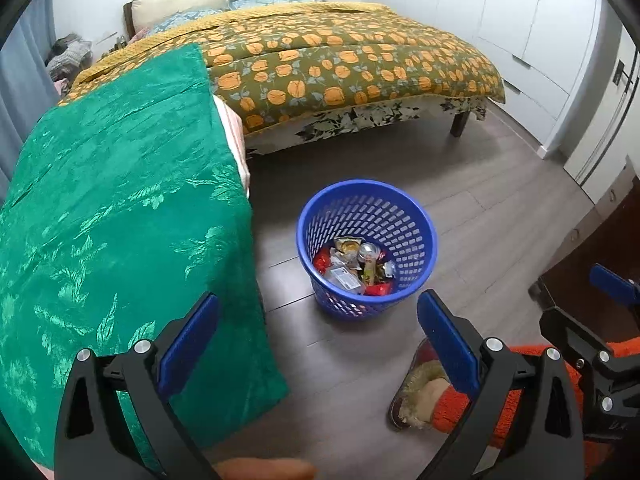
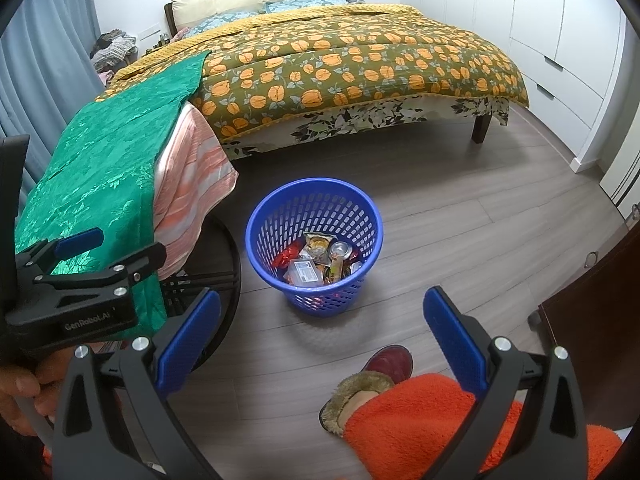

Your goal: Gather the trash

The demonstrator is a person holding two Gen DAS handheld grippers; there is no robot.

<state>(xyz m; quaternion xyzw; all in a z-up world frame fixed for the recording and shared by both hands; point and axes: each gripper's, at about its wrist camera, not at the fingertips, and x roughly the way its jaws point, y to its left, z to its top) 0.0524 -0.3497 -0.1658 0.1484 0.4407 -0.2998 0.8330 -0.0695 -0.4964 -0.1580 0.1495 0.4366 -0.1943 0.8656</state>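
Both grippers empty above the floor, bin ahead.
Left gripper [image 1: 318,332] and right gripper [image 2: 322,326]: jaws spread wide, pinching nothing; "GenRobot.AI" reads on the left one's body. Blue basket [image 2: 256,236] stands upright on the wood floor [image 2: 460,240], mouth up, holding wrappers and a can [image 2: 340,249] lying tilted. Beyond it, the bed [image 2: 360,60].

Black grippers, blue-padded jaws, silver screws, orange fleece trousers [image 2: 404,420]
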